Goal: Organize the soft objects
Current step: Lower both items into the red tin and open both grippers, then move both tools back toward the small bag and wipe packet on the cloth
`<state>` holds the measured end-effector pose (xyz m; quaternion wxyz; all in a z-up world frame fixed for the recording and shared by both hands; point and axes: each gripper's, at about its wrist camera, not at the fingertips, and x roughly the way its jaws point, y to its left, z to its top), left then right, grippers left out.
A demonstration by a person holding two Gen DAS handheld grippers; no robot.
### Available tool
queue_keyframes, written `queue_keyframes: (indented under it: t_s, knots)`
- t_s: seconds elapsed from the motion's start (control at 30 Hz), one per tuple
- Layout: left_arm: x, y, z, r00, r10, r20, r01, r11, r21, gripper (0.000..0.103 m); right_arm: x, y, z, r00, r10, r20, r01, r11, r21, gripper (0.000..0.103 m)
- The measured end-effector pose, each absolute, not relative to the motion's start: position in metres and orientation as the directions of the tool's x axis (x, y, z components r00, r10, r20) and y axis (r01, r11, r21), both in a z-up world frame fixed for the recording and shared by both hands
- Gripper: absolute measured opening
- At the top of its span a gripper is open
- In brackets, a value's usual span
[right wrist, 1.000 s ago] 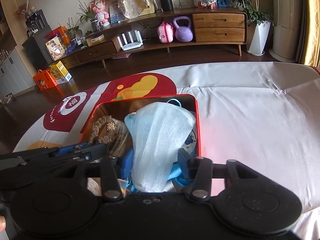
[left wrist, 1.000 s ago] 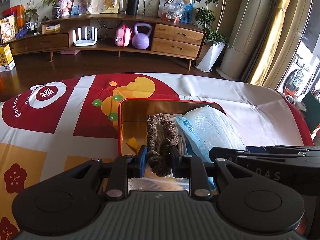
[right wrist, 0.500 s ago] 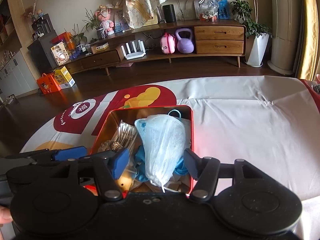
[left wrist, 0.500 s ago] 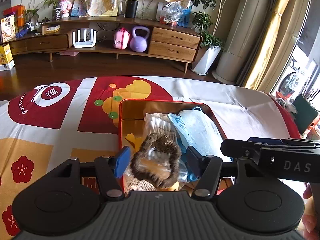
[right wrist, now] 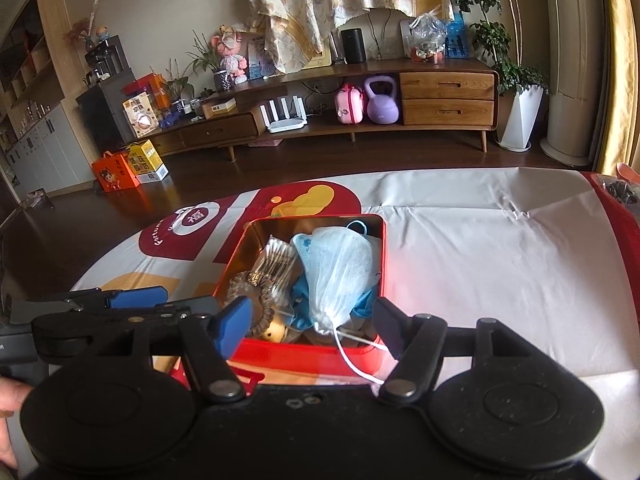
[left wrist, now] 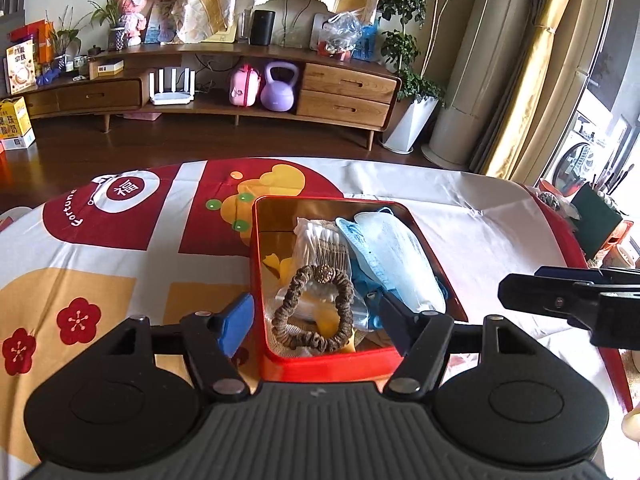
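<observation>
An open red tin [left wrist: 332, 364] with a gold inside sits on the printed tablecloth. In it lie a brown scrunchie [left wrist: 285, 304], a pale blue face mask [left wrist: 396, 248] and a bag of cotton swabs [left wrist: 320, 240]. My left gripper [left wrist: 316, 320] hovers over the tin's near end, jaws opening, with the scrunchie lying loose below them. My right gripper [right wrist: 310, 318] hangs above the tin [right wrist: 304, 354], jaws opening. The mask [right wrist: 340, 264] rests beneath it untouched, a white strap trailing over the front rim. The scrunchie [right wrist: 240, 284] lies left of the mask.
The tablecloth [left wrist: 100, 248] is red, yellow and white on the left and plain white [right wrist: 500, 264] on the right. A dark green object [left wrist: 596, 216] stands at the table's right edge. A wooden cabinet [left wrist: 344, 92] lines the far wall. A person's hand [right wrist: 8, 396] shows at the left.
Both grippers opened and drew back and up from the tin. The left let go of the scrunchie and the right let go of the mask; both now lie in the tin.
</observation>
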<state>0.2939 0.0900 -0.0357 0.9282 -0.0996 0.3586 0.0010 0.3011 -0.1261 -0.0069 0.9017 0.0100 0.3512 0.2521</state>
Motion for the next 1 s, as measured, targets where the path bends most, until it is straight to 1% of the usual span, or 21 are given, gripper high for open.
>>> queue_keyframes:
  t_s: [0.07, 0.13, 0.33, 0.5, 0.57, 0.63, 0.8, 0.9, 1.0]
  knots:
    - [0.286, 0.089, -0.033, 0.745, -0.072, -0.663, -0.069, 0.980, -0.184, 0.069, 0.292, -0.128, -0.004, 0.626, 0.463, -0.627, -0.454, 0.871, 0.190, 0.067]
    - [0.278, 0.087, -0.029, 0.746, -0.072, -0.663, -0.067, 0.981, -0.181, 0.069, 0.283, -0.130, -0.002, 0.628, 0.463, -0.625, -0.458, 0.870, 0.185, 0.071]
    - [0.252, 0.079, -0.020, 0.751, -0.090, -0.654, -0.041, 0.982, -0.183, 0.069, 0.255, -0.136, 0.003, 0.631, 0.472, -0.615, -0.479, 0.861, 0.168, 0.077]
    - [0.230, 0.071, -0.017, 0.756, -0.100, -0.647, -0.017, 0.985, -0.171, 0.069, 0.234, -0.141, 0.000, 0.633, 0.465, -0.619, -0.481, 0.863, 0.157, 0.081]
    - [0.222, 0.068, -0.017, 0.755, -0.100, -0.648, -0.012, 0.986, -0.167, 0.071, 0.227, -0.142, -0.002, 0.630, 0.465, -0.622, -0.484, 0.861, 0.153, 0.083]
    - [0.214, 0.064, -0.017, 0.756, -0.099, -0.647, -0.008, 0.987, -0.160, 0.077, 0.220, -0.144, -0.004, 0.629, 0.464, -0.624, -0.486, 0.861, 0.150, 0.085]
    - [0.198, 0.057, -0.020, 0.754, -0.111, -0.648, 0.003, 0.986, -0.167, 0.078, 0.203, -0.146, -0.010, 0.630, 0.458, -0.627, -0.494, 0.860, 0.132, 0.091]
    - [0.191, 0.055, -0.022, 0.753, -0.116, -0.648, 0.002, 0.985, -0.173, 0.083, 0.196, -0.150, -0.015, 0.630, 0.459, -0.627, -0.494, 0.859, 0.132, 0.097]
    - [0.185, 0.052, -0.025, 0.744, -0.132, -0.655, 0.011, 0.983, -0.185, 0.083, 0.190, -0.152, -0.023, 0.630, 0.452, -0.631, -0.491, 0.862, 0.127, 0.100]
